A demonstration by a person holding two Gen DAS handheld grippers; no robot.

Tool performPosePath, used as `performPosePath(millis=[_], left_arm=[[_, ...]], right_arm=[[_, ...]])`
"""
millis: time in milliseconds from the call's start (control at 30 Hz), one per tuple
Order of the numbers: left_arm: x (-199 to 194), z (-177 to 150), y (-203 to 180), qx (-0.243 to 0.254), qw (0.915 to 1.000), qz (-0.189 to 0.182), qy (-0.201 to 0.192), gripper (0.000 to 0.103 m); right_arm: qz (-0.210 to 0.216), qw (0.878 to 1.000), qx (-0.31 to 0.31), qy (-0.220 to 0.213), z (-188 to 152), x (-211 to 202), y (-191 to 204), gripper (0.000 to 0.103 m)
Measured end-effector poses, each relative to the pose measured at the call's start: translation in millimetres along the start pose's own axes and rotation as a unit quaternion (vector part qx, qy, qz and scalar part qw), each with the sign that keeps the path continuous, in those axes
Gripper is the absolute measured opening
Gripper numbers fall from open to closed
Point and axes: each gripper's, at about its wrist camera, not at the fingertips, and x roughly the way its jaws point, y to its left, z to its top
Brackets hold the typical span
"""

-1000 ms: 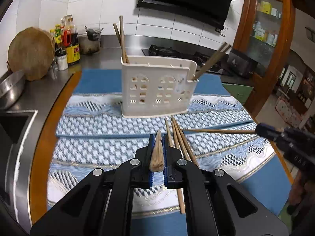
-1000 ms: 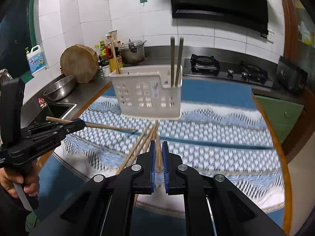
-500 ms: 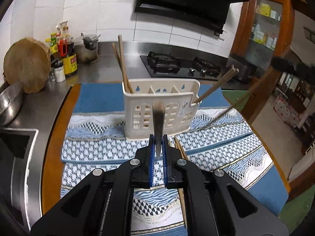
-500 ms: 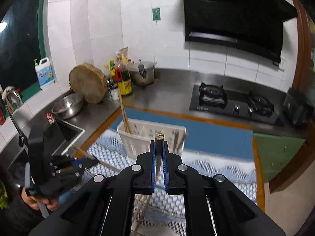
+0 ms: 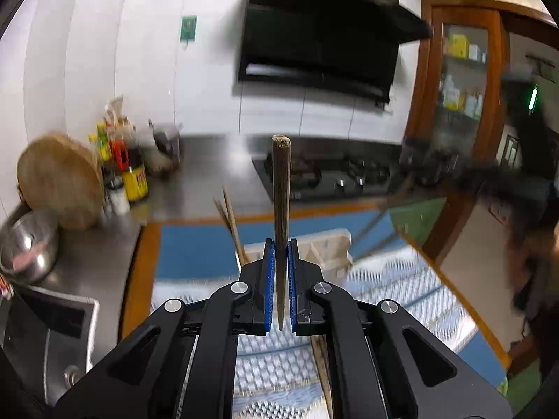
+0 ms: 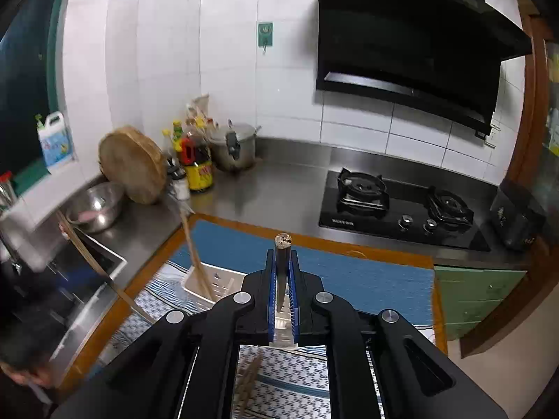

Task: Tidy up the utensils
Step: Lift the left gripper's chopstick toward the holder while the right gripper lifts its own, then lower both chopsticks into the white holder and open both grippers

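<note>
My left gripper is shut on a brown wooden chopstick that stands upright between its blue pads, above the white slotted utensil holder. Two chopsticks lean in the holder's left end. My right gripper is shut on another chopstick, held upright over the same holder, which has a chopstick leaning in it. Loose chopsticks lie on the patterned mat below. The left-held chopstick shows at the left of the right wrist view.
A blue patterned mat covers the steel counter. A sink, steel bowl, round wooden board, sauce bottles and pot stand left. A gas hob lies behind; a wooden cabinet is at right.
Both grippers have lifted their chopsticks off the mat and tipped them upright. Both have risen above the holder, and the views now look over it.
</note>
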Motion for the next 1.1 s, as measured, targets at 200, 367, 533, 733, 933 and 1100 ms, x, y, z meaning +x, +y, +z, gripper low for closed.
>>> performPosePath(millis=[200, 367, 533, 733, 933, 1100], left_arm=[[6, 42, -4, 0.009, 0.9988, 0.027, -0.041, 0.006], [36, 51, 3, -0.012, 0.9989, 0.030, -0.034, 0.006], [79, 36, 15, -0.033, 0.9991, 0.027, 0.008, 0.006], [112, 13, 25, -0.051, 0.9970, 0.019, 0.056, 0.006], [119, 2, 30, -0.062, 0.9956, 0.019, 0.068, 0.008], [111, 1, 32, -0.068, 0.9953, 0.019, 0.065, 0.014]], right_arm=[[0.001, 1.000, -0.007, 0.031, -15, 34, 5, 0.007], [0.003, 0.999, -0.012, 0.043, -21, 49, 5, 0.007], [0.004, 0.998, -0.015, 0.054, -26, 59, 6, 0.007], [0.006, 0.998, -0.013, 0.063, -31, 67, 3, 0.007], [0.001, 0.999, -0.019, 0.051, -31, 60, 2, 0.011], [0.000, 0.999, -0.018, 0.037, -31, 42, 3, 0.023]])
